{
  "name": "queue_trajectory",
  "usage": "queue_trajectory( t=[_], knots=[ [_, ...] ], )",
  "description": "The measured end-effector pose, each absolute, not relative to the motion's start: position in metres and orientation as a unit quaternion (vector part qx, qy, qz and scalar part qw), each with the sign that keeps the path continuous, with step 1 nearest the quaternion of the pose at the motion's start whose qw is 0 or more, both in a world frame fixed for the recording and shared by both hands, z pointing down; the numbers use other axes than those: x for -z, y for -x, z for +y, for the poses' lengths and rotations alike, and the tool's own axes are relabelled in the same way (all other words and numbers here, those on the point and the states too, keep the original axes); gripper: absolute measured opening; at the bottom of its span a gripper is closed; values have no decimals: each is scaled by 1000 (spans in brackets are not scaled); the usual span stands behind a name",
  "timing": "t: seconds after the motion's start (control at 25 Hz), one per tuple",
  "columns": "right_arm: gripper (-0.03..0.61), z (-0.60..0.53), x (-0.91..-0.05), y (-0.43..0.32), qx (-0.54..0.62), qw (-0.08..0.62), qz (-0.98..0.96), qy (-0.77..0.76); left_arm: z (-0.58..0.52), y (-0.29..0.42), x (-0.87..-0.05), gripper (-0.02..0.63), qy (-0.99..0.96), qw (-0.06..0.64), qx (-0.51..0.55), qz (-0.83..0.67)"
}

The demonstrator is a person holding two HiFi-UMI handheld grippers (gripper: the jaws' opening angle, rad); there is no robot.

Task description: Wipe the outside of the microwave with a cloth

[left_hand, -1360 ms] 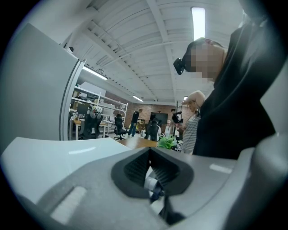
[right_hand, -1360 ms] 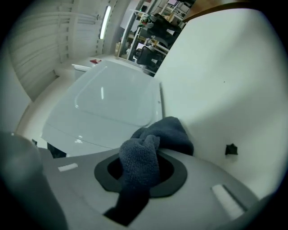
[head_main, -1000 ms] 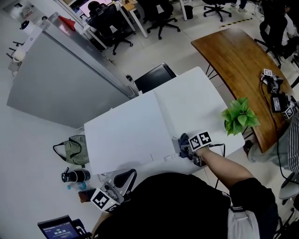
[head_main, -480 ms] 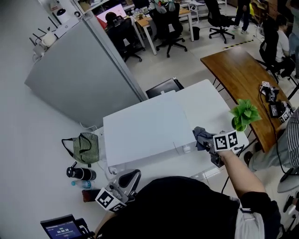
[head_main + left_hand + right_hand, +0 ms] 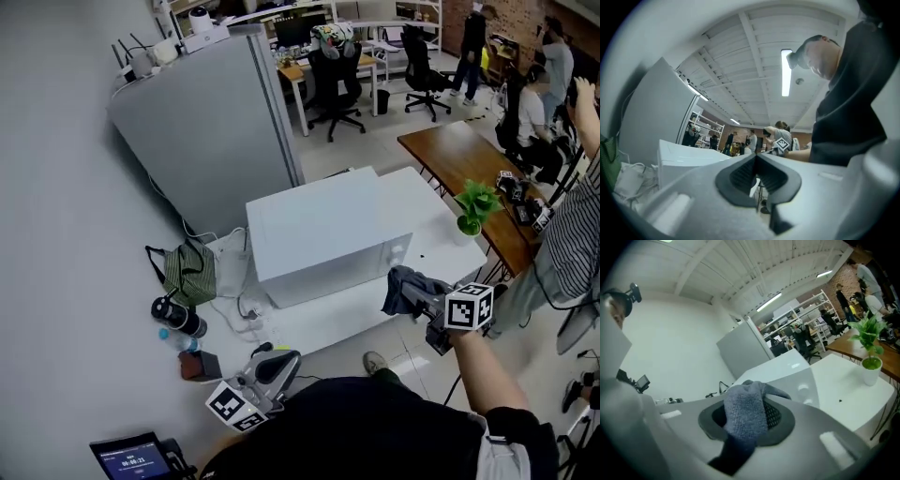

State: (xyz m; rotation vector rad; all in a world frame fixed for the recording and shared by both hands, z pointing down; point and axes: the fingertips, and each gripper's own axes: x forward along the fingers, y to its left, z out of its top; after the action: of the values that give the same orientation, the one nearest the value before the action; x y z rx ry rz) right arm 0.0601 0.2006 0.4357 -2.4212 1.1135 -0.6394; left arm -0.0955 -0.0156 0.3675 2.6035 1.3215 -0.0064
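The white microwave (image 5: 323, 234) stands on a white table (image 5: 441, 239) in the middle of the head view. My right gripper (image 5: 417, 298) is shut on a dark grey cloth (image 5: 403, 284). It hangs in the air in front of the microwave's right front corner, apart from it. In the right gripper view the cloth (image 5: 745, 413) bulges out between the jaws, with the microwave (image 5: 785, 365) beyond it. My left gripper (image 5: 272, 367) hangs low by my body, shut and holding nothing. The left gripper view shows the microwave (image 5: 689, 159) off to the left.
A potted plant (image 5: 475, 208) stands on the table's right end, next to a wooden table (image 5: 464, 150). A grey partition (image 5: 197, 131) rises behind the microwave. A green bag (image 5: 190, 270), cables and a dark bottle (image 5: 173, 316) lie on the floor at left. People stand at right.
The head view has pulled back and risen from over the microwave's top. My right gripper with the cloth has come off the top's front right edge and moved out in front.
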Motion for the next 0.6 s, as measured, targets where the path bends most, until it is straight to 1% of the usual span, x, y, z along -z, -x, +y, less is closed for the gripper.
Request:
queue_trajectory(
  t=[0.16, 0.32, 0.44, 0.52, 0.6],
  knots=[
    [77, 160, -406, -4, 209, 192, 454, 844, -17, 123, -351, 3, -884, 101, 23, 456],
    [78, 145, -402, 21, 204, 167, 494, 828, -13, 134, -344, 3, -889, 100, 39, 446],
    [78, 162, -394, 37, 193, 181, 512, 817, 11, 140, -340, 3, -894, 95, 47, 435],
    [77, 182, -391, 46, 186, 205, 524, 806, 36, 139, -339, 3, -896, 110, 49, 428],
    [78, 202, -395, 58, 181, 198, 534, 802, 68, 141, -345, 3, -894, 127, 42, 427]
  ],
)
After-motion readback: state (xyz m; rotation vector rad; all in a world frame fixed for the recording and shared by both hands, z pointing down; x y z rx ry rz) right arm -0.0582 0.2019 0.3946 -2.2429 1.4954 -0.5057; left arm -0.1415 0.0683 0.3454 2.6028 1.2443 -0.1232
